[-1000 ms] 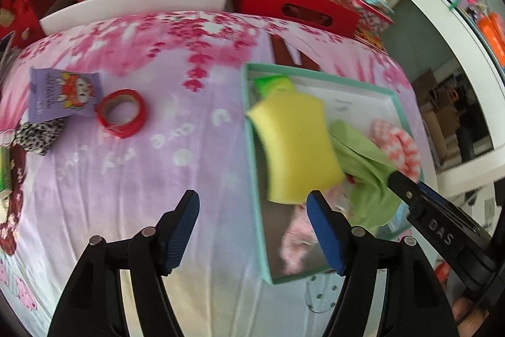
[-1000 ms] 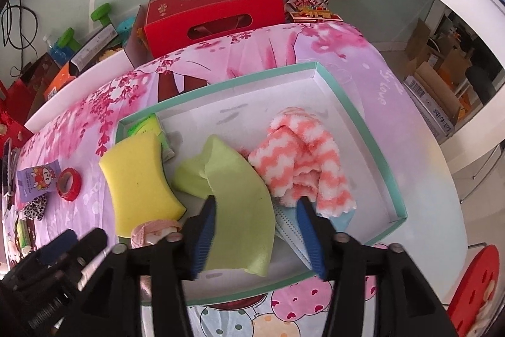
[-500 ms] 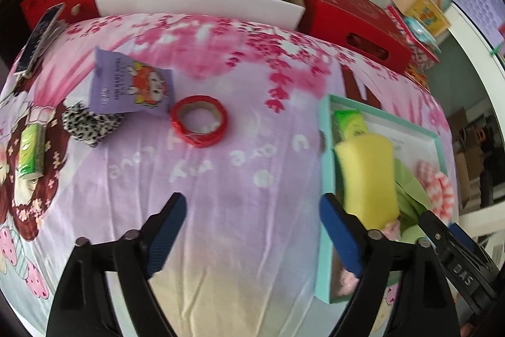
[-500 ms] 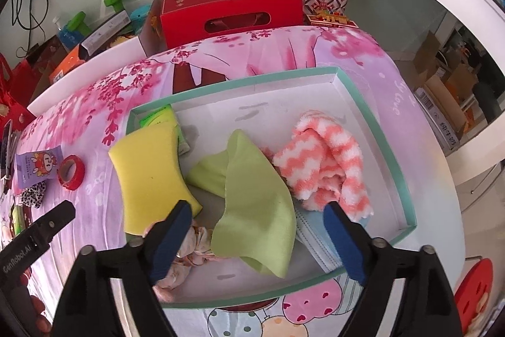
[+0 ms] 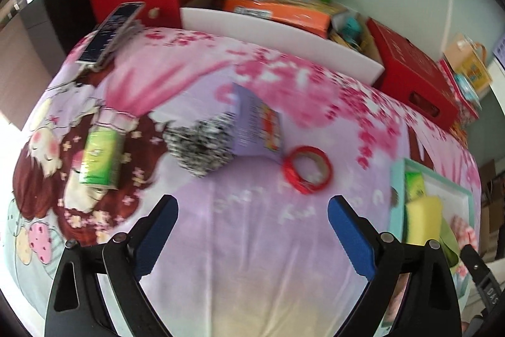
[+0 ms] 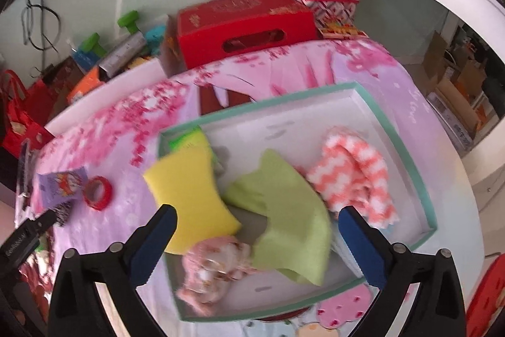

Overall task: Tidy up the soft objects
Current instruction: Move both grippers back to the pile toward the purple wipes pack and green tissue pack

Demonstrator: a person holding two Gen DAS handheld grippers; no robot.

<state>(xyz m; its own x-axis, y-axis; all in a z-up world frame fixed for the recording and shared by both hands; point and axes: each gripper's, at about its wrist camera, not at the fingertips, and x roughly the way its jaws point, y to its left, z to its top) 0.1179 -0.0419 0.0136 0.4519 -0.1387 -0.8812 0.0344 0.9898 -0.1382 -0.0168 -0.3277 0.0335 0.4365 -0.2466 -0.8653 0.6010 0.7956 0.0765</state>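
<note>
Both sets of fingers spread wide, empty, just been opening: right gripper (image 6: 255, 242) low centre over teal tray (image 6: 407, 147) holding yellow sponge (image 6: 192, 195), green cloth (image 6: 293, 220); left gripper (image 5: 252, 232) below black-and-white scrunchie (image 5: 202, 144) on desk

Red tape roll (image 5: 306, 169) lies on the printed tablecloth (image 5: 252, 242), just beside a purple packet (image 5: 257, 123); red box (image 6: 244, 27) behind; phone (image 5: 110, 32) at far edge.
</note>
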